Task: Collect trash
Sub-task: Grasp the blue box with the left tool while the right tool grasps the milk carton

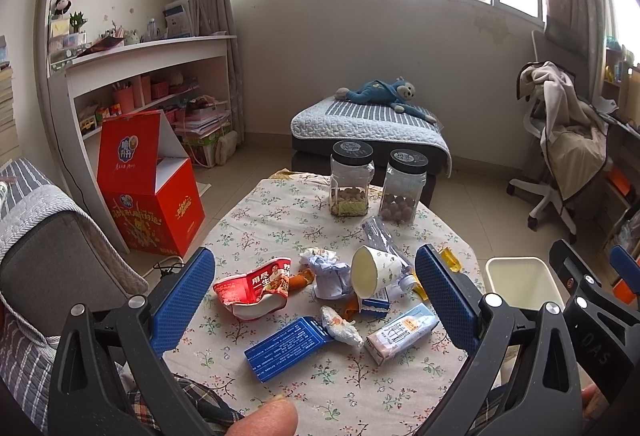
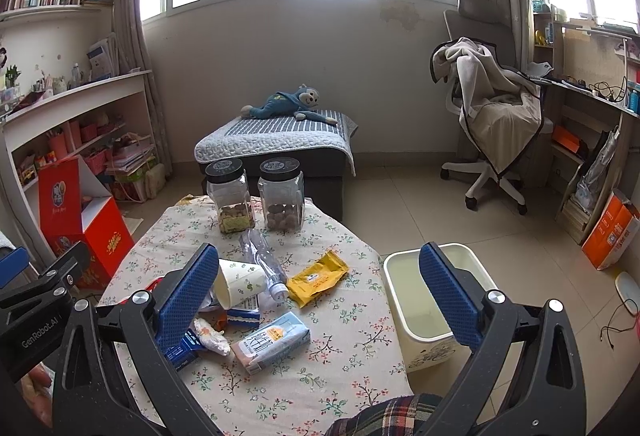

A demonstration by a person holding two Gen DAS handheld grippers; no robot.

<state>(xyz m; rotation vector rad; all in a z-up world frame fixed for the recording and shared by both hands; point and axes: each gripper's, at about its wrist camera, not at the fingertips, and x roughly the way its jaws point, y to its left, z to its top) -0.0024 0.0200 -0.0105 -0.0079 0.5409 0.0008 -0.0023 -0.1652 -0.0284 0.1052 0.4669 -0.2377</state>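
Both grippers, left gripper [image 1: 314,286] and right gripper [image 2: 320,290], gape empty. Beside the paper cup [image 1: 376,270] trash crowds the surface [image 1: 340,376]; only the right wrist view shows the yellow wrapper [image 2: 318,277] whole.

On the table [image 1: 280,388] two jars [image 1: 351,178] stand side by side near the far edge. Before them a bottle [image 2: 262,260] lies pointing toward the near edge, a tipped cup [image 1: 376,271] touching its left side. Right of the bottle, toward the right edge, lies a packet [image 2: 318,277]. Left of the cup sit crumpled paper [image 1: 330,272] and, nearer the left edge, a torn wrapper [image 1: 256,292]. Nearer the near edge lie a box [image 1: 286,346], a small wad [image 1: 340,326] at its right end, and a carton [image 1: 402,332] right of that. The bin [image 2: 430,316] stands on the floor just beside the right edge (nothing visible inside). A stool [image 2: 276,144] stands beyond the far edge, a toy [image 2: 288,102] on it.
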